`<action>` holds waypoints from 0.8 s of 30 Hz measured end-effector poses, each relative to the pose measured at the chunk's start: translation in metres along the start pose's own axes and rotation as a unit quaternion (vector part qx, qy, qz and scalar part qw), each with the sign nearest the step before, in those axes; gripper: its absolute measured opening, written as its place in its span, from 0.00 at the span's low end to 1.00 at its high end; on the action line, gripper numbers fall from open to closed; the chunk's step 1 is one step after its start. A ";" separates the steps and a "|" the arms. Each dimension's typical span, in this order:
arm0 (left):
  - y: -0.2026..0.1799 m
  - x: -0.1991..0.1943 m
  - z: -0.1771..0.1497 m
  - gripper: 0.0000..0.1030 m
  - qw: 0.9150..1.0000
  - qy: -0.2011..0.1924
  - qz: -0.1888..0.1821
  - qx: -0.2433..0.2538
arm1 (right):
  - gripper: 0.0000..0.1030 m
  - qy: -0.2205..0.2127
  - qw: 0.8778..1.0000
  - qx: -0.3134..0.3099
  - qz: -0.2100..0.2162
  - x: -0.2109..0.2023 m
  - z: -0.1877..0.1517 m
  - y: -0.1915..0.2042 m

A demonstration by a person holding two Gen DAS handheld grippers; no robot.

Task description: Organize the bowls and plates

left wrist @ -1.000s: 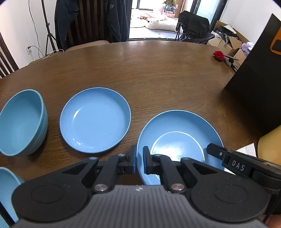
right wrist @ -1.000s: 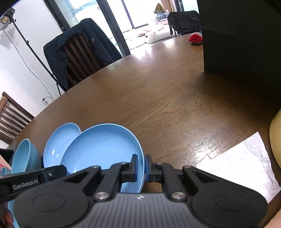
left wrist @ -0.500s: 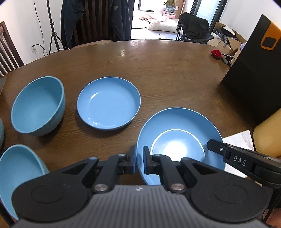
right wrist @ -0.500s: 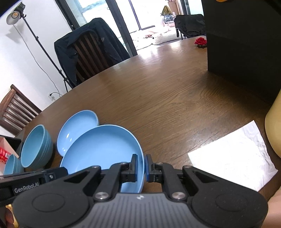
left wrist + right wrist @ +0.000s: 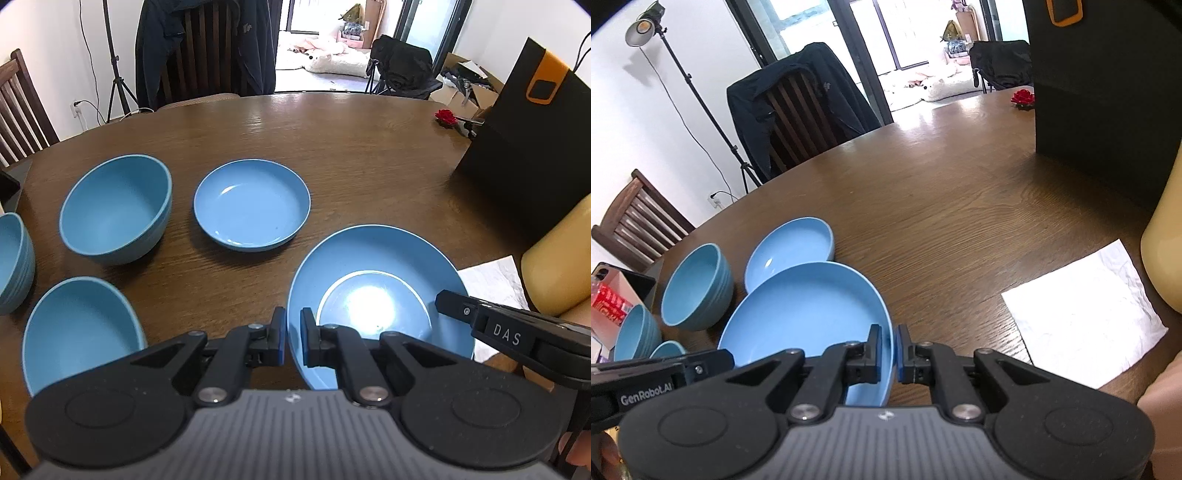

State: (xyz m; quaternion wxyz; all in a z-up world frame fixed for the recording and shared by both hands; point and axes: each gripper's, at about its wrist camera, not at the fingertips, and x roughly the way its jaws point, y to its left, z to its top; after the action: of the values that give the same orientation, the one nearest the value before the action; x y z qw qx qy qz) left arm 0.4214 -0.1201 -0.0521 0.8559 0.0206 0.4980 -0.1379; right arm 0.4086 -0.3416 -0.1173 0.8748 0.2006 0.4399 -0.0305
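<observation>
Both grippers hold one large blue plate (image 5: 373,266) off the brown table (image 5: 332,147). My left gripper (image 5: 293,334) is shut on its left rim, and my right gripper (image 5: 888,352) is shut on the right rim of the same plate (image 5: 805,314). A smaller blue plate (image 5: 252,205) lies on the table beyond it. Left of that stands a deep blue bowl (image 5: 115,208), with another bowl (image 5: 77,332) nearer and a third bowl (image 5: 13,258) at the left edge. In the right wrist view the small plate (image 5: 790,251) and the bowls (image 5: 696,286) lie to the left.
A tall black box (image 5: 524,144) with an orange mark stands at the right. A white paper (image 5: 1082,317) lies on the table near a yellow object (image 5: 557,258). A red flower (image 5: 446,116) sits at the far right, and chairs (image 5: 207,48) stand behind the table.
Both grippers have drawn back and risen with the large plate still held. The small plate and bowls now sit further away, and more bowls have come into view at the left.
</observation>
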 end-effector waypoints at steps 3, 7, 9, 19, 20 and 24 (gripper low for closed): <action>0.005 -0.009 -0.007 0.09 1.000 -0.002 -0.003 0.004 | 0.07 -0.003 1.000 0.001 0.003 -0.008 -0.006 0.005; 0.012 -0.020 -0.017 0.09 1.000 -0.004 -0.008 0.009 | 0.07 -0.006 1.000 -0.002 0.007 -0.017 -0.013 0.012; 0.015 -0.024 -0.020 0.09 1.000 -0.006 -0.012 0.010 | 0.07 -0.007 1.000 -0.004 0.008 -0.021 -0.016 0.014; 0.030 -0.039 -0.040 0.09 1.000 -0.008 -0.014 0.007 | 0.07 0.007 0.999 -0.024 0.023 -0.027 -0.030 0.026; 0.031 -0.040 -0.042 0.09 1.000 -0.007 -0.015 0.006 | 0.07 0.008 0.999 -0.026 0.024 -0.027 -0.031 0.027; 0.036 -0.043 -0.049 0.09 1.000 -0.003 -0.014 0.003 | 0.07 0.016 0.999 -0.034 0.028 -0.026 -0.036 0.032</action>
State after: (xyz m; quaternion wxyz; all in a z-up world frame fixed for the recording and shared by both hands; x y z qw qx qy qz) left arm 0.3696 -0.0674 -0.0437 0.8552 0.0158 0.4953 -0.1520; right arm 0.3723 -0.3020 -0.1058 0.8747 0.1831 0.4486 0.0122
